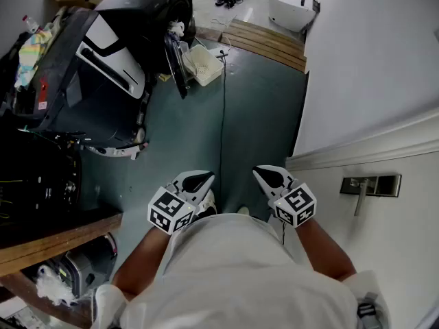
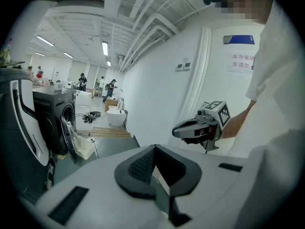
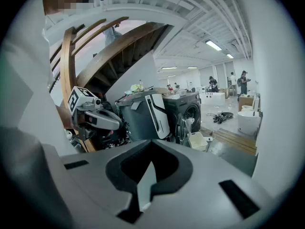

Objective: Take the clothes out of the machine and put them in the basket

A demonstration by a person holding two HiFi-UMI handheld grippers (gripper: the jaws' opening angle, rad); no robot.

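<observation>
The dark washing machine (image 1: 161, 9) stands far ahead with its round door (image 1: 174, 64) swung open. A white basket (image 1: 204, 64) sits on the floor right beside that door. No clothes show inside the drum from here. My left gripper (image 1: 199, 181) and right gripper (image 1: 266, 177) are held close to my body, side by side, pointing forward and slightly down, far from the machine. Both are shut with nothing between the jaws. The left gripper view shows the machine (image 2: 55, 118) and the basket (image 2: 86, 148). The machine (image 3: 189, 109) and basket (image 3: 198, 140) are also in the right gripper view.
A large dark and white appliance (image 1: 103, 67) lies to my left with coloured cloth (image 1: 31, 50) on it. A cable (image 1: 223, 115) runs along the teal floor. A white wall and door with a handle (image 1: 363, 186) are at my right. Wooden boards (image 1: 264, 41) lie ahead.
</observation>
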